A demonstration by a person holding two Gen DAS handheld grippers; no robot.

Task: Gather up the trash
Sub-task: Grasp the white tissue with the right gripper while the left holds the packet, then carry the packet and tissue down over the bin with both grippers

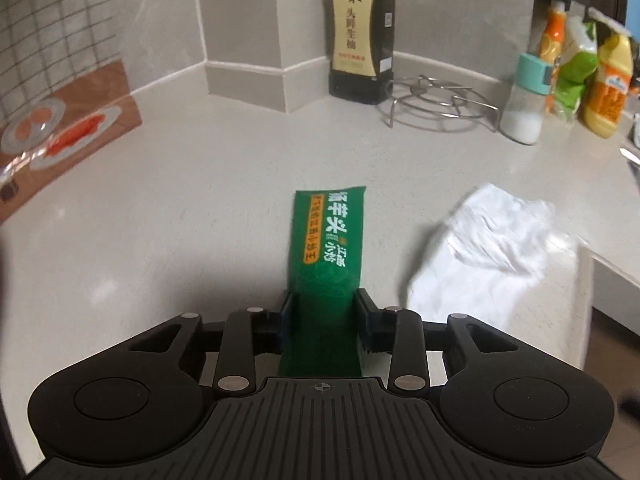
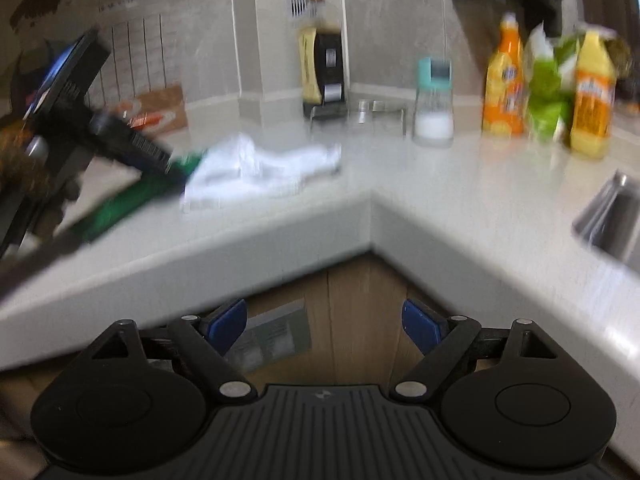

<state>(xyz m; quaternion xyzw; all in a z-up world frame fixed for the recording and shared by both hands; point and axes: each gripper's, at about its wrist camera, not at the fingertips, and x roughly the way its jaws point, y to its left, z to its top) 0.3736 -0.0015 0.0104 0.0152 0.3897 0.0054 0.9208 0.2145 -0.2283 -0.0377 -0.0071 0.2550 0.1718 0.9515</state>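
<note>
My left gripper [image 1: 323, 316] clenches the near end of the green wrapper [image 1: 328, 236], whose far end stretches forward over the white table [image 1: 200, 208]. Just right of it a crumpled white tissue [image 1: 484, 248] lies near the table's edge. Farther back stand a soy sauce bottle [image 1: 360, 36], a wire trivet [image 1: 436, 102] and a salt shaker [image 1: 526, 98]. My right gripper [image 2: 326, 326] is released, its jaws spread wide, held off the table's inner corner above a wooden cabinet [image 2: 356, 320].
</note>
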